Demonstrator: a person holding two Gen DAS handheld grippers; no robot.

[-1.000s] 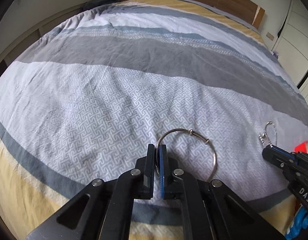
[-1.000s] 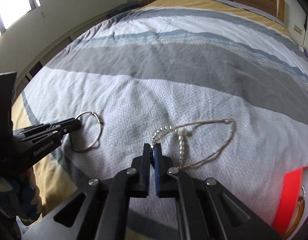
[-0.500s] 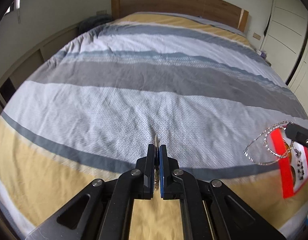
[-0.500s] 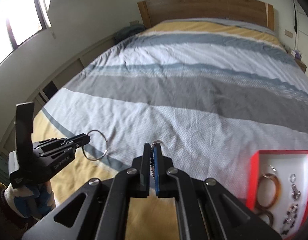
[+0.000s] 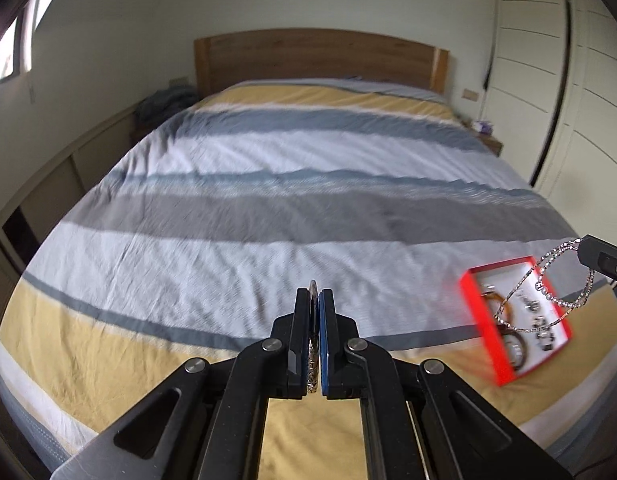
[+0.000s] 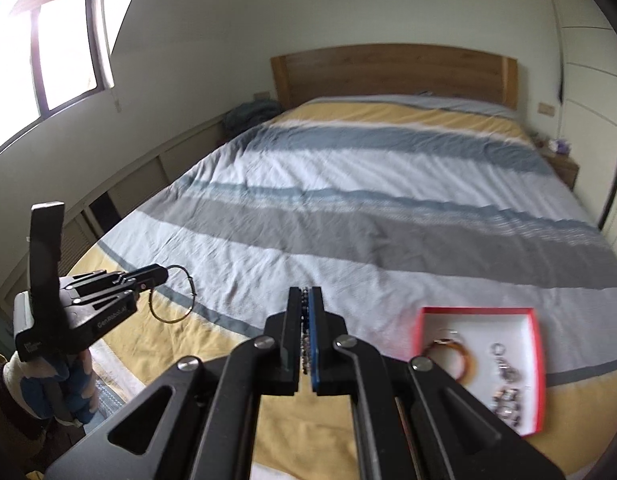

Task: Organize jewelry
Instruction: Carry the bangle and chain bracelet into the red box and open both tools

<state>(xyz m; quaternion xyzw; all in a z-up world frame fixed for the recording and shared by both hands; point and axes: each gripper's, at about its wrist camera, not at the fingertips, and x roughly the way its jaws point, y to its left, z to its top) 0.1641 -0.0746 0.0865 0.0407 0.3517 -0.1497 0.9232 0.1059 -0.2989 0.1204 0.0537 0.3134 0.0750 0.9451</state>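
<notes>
My left gripper (image 5: 315,296) is shut on a thin silver bangle (image 5: 313,344), seen edge-on between its pads. In the right wrist view the left gripper (image 6: 158,274) holds the bangle (image 6: 173,294) in the air above the bed's near left edge. My right gripper (image 6: 305,294) is shut on a silver beaded necklace (image 6: 304,340). In the left wrist view the necklace (image 5: 548,292) dangles from the right gripper (image 5: 584,250) over a red jewelry box (image 5: 474,312). The box (image 6: 480,311) lies on the bed and holds an amber bangle (image 6: 452,354) and small metal pieces (image 6: 506,392).
The striped duvet (image 5: 288,216) covers a large bed with a wooden headboard (image 5: 320,56). White wardrobe doors (image 5: 588,80) stand on the right, a low shelf unit (image 6: 148,176) and window (image 6: 40,56) on the left. A nightstand (image 6: 562,164) is at the far right.
Both grippers have lifted off the duvet, carrying the bangle and the necklace into the air. The views pulled back, and the red box now shows more fully.
</notes>
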